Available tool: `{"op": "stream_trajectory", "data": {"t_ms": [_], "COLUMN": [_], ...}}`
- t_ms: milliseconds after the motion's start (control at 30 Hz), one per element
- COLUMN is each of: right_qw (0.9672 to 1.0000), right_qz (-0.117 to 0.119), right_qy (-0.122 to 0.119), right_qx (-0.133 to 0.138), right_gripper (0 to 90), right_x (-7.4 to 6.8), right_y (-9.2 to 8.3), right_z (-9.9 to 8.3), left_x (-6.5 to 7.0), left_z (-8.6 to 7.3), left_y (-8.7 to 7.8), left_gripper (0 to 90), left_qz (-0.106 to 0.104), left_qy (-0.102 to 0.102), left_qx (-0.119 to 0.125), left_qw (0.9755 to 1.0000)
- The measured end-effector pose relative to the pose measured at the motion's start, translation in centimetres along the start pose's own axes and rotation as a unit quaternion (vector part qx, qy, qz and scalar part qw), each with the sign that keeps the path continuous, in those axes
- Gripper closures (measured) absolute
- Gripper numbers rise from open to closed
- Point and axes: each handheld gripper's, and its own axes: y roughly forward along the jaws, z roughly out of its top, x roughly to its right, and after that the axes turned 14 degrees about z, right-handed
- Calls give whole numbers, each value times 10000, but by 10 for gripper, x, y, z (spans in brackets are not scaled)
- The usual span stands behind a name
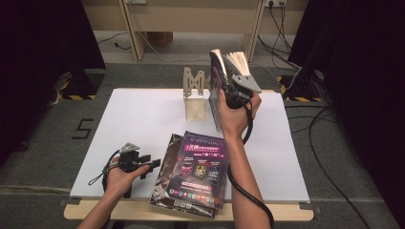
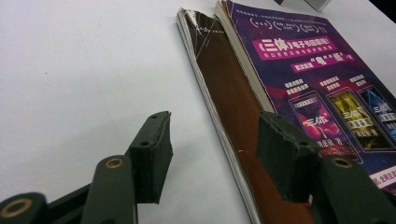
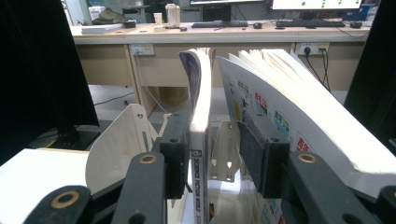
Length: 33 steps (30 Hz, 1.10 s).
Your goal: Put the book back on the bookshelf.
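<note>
step: you're standing a book [image 1: 220, 78] upright into the stand [image 1: 195, 90] at the far edge of the tabletop [image 1: 133, 124], near its middle; judged from the pose, placing is under way, not finished.
right gripper [image 3: 215, 144]: raised over the far edge, just right of the stand; jaws pinch the book's spine side, left pad on the cover. Pages [image 3: 299, 107] fan open to the right of the right pad, so the grip likely takes only part of the block.
book: upright, spine down, held off the board just beside the stand; whether it touches the stand, can't tell.
left gripper [image 2: 212, 144]: resting near the front-left corner, jaws spread, holding nothing, just beside the stack [image 1: 193, 169].
stack: two books flat at the front edge, purple cover [image 2: 317, 84] on top, brown one [image 2: 229, 102] under it and offset left.
do it well: keep the book vertical and square its spine to the stand's base before lowering; a tilt will let the loose pages sag further.
do it well: bring the cover side against the stand's upright plate [image 3: 116, 144] so it has something to lean on.
do it well: let go only once the bottom edge sits fully down.
risk: fanned pages may catch the stand or splay; book may topple right with nothing on that side.
next: left gripper is well placed to take the top of the stack.
</note>
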Motion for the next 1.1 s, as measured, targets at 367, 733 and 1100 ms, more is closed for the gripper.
{"op": "stream_trajectory", "data": {"t_ms": [367, 733, 1100], "right_qw": [10000, 9999, 9995], "right_qz": [23, 109, 258], "right_qy": [-66, -17, 49], "right_qx": [-9, -68, -158], "right_gripper": [622, 618, 627], "right_x": [-1, -4, -4], "right_y": [-8, -16, -28], "right_z": [0, -9, -20], "left_x": [3, 4, 5], "left_z": [-1, -1, 0], "left_y": [1, 1, -1], "left_gripper": [444, 448, 460], "left_qz": [-24, -45, -88], "left_qy": [7, -5, -36], "left_qx": [-12, -10, 13], "left_qw": [10000, 10000, 10000]}}
